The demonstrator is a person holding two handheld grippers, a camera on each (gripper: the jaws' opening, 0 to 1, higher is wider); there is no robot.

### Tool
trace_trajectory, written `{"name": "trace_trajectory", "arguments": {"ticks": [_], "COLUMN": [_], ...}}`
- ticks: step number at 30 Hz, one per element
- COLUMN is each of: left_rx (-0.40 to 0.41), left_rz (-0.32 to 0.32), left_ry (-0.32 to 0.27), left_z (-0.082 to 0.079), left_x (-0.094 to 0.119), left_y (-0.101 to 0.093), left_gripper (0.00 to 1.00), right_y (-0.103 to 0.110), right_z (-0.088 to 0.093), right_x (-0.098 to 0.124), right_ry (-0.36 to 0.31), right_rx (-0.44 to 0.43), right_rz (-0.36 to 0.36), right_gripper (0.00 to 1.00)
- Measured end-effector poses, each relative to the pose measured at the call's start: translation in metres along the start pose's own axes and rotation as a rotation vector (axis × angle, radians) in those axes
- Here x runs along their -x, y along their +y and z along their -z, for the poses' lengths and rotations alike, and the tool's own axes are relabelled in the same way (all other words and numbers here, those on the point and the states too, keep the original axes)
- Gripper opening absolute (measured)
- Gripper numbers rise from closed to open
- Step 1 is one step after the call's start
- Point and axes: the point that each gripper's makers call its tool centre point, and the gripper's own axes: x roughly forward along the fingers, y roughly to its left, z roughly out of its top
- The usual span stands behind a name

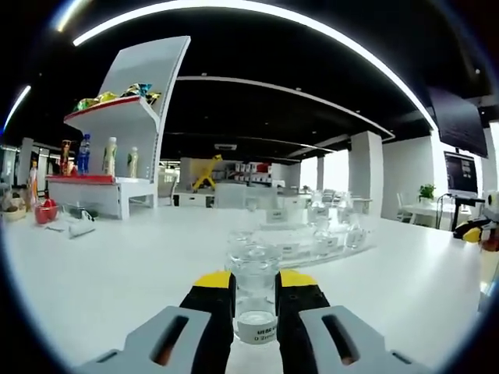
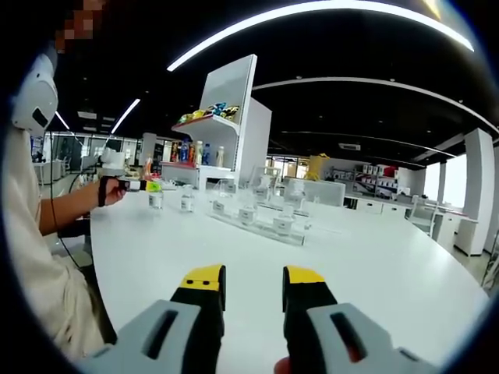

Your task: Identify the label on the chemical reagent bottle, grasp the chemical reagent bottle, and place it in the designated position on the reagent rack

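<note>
The left gripper (image 1: 255,287) was clamped on an upright reagent bottle (image 1: 254,292); the rack (image 1: 308,240) lay straight ahead, near. The right gripper (image 2: 255,278) hung parted, holding nothing.

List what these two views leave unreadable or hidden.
- Label text on the reagent bottle in the left gripper: left gripper view, too small, flanked by the jaws.
- Labels on the rack bottles: right gripper view, too small.
- Bottles on the white shelf: left gripper view, blurred, brands illegible.
</note>
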Motion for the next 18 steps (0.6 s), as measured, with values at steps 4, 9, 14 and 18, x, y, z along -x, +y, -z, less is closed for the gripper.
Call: {"name": "trace_trajectory", "arguments": {"ticks": [4,9,14,18], "left_rx": [-0.008,-0.020,-0.034,-0.050], "left_rz": [0.004,0.008,0.029,0.050], "left_ry": [-0.012,-0.002,0.007,-0.008], "left_z": [-0.009,-0.008,-0.013,-0.022], "left_x": [0.008,0.013,0.021,0.027], "left_y": [0.001,0.000,-0.006,-0.012], "left_gripper": [0.19,0.19,0.19,0.19], "right_y": [0.004,0.004,0.004,0.004], "right_z": [-0.002,-0.001,-0.004,-0.005], "right_x": [-0.002,0.000,0.003,0.006], "right_ry": [-0.004,0.006,0.001,0.005], "right_rx": [0.007,0.017,0.026,0.036], "right_rz": [-0.010,-0.009,-0.010,-0.010], "right_gripper": [0.29,0.29,0.29,0.29]}}
